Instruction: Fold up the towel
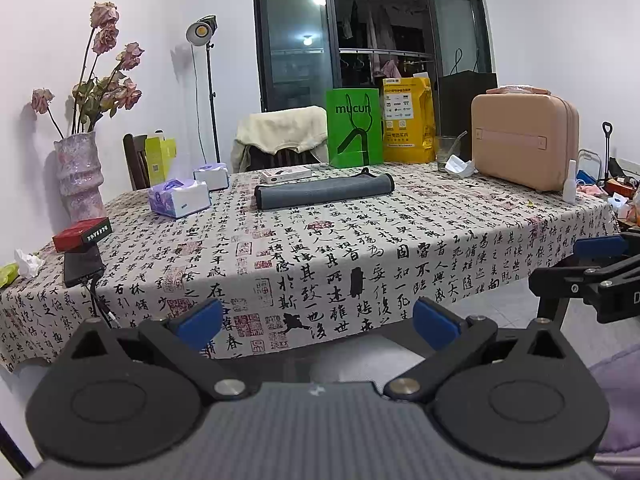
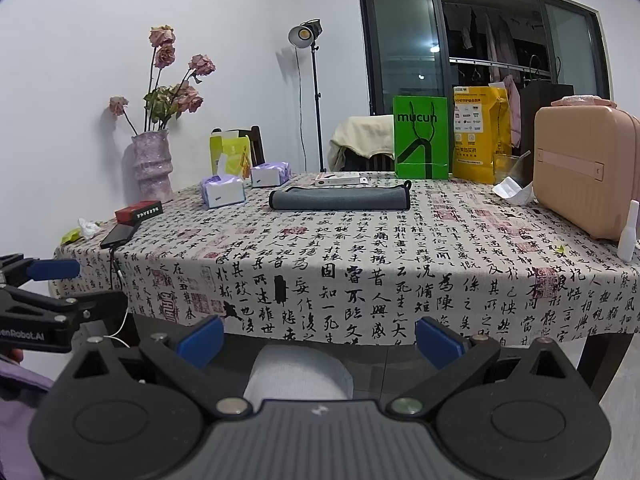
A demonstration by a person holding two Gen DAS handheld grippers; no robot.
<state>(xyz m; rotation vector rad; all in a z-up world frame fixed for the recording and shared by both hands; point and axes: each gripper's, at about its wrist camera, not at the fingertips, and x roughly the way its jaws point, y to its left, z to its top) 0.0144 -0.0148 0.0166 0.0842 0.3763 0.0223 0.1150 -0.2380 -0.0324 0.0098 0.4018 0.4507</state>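
Note:
A grey towel lies folded into a long narrow strip on the far half of the table, also in the right wrist view. My left gripper is open and empty, held off the table's near edge, far from the towel. My right gripper is also open and empty, held off the near edge. Each gripper shows at the side of the other's view: the right one in the left wrist view and the left one in the right wrist view.
The table has a calligraphy-print cloth. On it stand a pink case, a green bag, a yellow bag, tissue packs, a flower vase, a red box, a phone and a small white bottle.

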